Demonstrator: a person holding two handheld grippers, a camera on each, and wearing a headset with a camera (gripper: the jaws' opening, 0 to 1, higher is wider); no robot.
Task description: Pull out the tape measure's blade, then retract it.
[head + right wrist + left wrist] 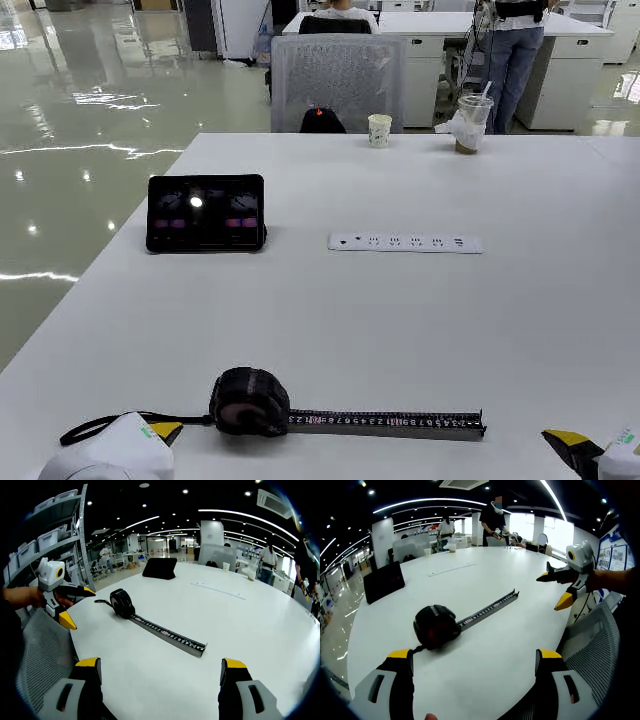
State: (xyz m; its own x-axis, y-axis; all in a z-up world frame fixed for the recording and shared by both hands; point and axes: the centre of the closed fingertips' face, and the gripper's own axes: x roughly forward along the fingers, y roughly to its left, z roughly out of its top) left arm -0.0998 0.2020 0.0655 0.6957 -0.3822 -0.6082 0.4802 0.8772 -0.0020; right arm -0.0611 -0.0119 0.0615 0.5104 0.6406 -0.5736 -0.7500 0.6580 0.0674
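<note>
A black tape measure (249,401) lies near the front edge of a white table (400,320). Its blade (385,423) is drawn out flat, pointing right. The case sits just ahead of the left gripper (474,660), the blade tip ahead of the right gripper (160,667). Both hover level, jaws spread wide, holding nothing.
</note>
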